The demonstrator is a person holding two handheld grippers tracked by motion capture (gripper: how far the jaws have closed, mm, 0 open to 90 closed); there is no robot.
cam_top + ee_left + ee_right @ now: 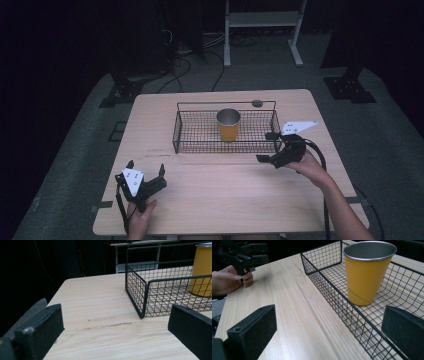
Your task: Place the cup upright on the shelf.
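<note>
The yellow cup (228,124) stands upright, mouth up, in the wire basket (200,142); right claw (267,148) and left claw (145,168) both gape apart.

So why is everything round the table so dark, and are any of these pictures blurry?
High view: light falls on the table alone, the room beyond near black, detail soft. Left gripper view: the wire basket is sharp, the near black jaws slightly soft. Right gripper view: the yellow cup is crisp, its metal rim gleams faintly, and the left gripper sits dim against the dark.
</note>
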